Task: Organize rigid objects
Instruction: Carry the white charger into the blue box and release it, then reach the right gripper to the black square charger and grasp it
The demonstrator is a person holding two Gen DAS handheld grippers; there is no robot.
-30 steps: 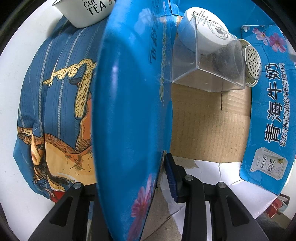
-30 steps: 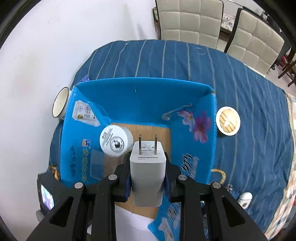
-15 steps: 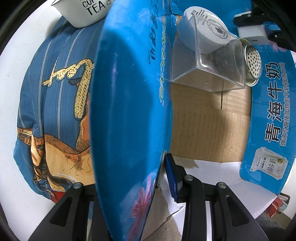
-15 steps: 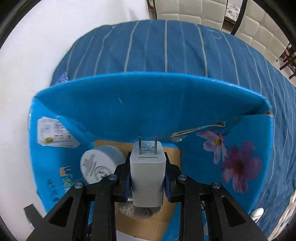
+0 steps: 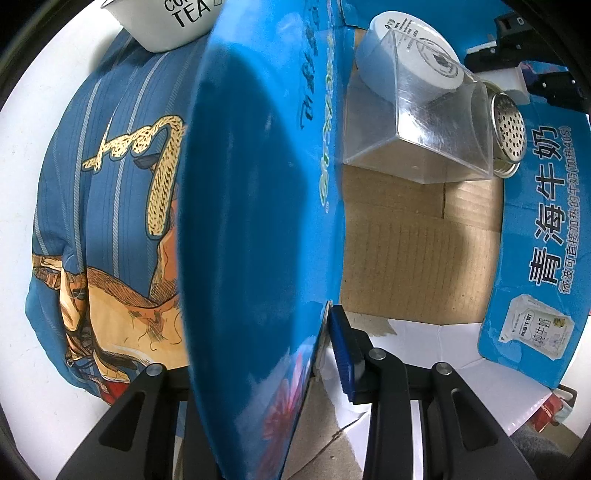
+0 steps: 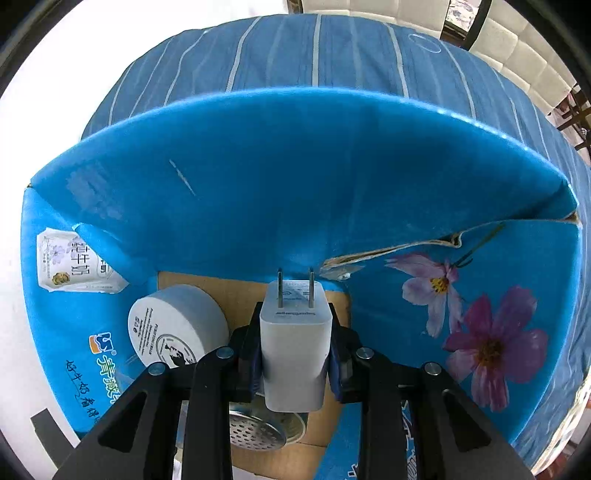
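Note:
An open blue milk carton box (image 6: 332,177) stands on the blue striped cloth, its brown floor (image 5: 413,258) bare in the middle. My left gripper (image 5: 258,369) is shut on the box's upright blue side flap (image 5: 258,184), with a blue pad (image 5: 341,354) pressing its inner face. My right gripper (image 6: 295,332) is shut on a white charger plug (image 6: 293,350), prongs pointing away, held low inside the box above a perforated metal lid (image 6: 258,428). The left wrist view shows that charger (image 5: 517,75) at the top right. A white round jar (image 6: 177,328) lies beside it.
A clear plastic container (image 5: 417,140) lies in the box against the white jar (image 5: 410,70) and metal lid (image 5: 508,136). A white "TEA" mug (image 5: 166,22) stands outside the box. Padded chairs (image 6: 517,44) stand past the table. A torn inner flap (image 6: 388,254) hangs on the far wall.
The right gripper has sunk with the charger down into the box, and it has come into the left wrist view at the top right. The left gripper and flap have stayed put.

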